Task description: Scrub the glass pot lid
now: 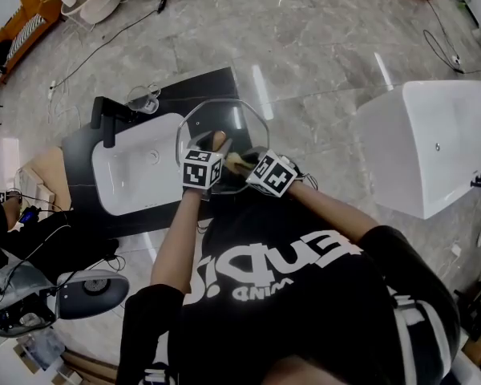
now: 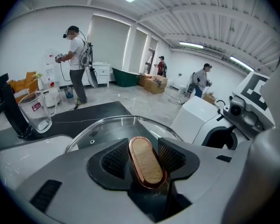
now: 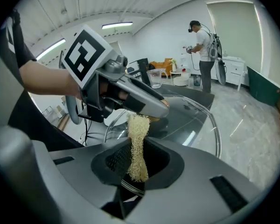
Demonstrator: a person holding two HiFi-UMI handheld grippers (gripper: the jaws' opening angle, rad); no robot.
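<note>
Left gripper [image 2: 144,158]: clamped on the lid's wooden knob [image 2: 147,171], pads pressing both sides. Lid [image 1: 224,119] is held up over the sink's [image 1: 136,184] 3 o'clock edge. Right gripper [image 3: 136,158]: clenched on a scrubber [image 3: 138,139], at 3 o'clock of the left one. Scrubber tip points to 12 o'clock and ends just under the left gripper; contact with the glass not discernible. Cup [image 1: 144,99] at the sink's 12 o'clock.

The pot lid [image 1: 224,123] is seen as clear, glossy glass, its handle [image 2: 147,162] faced with pale wood inside a polished coppery rim. The scrub pad [image 3: 137,143] is shown as coarse, matt fibre.
</note>
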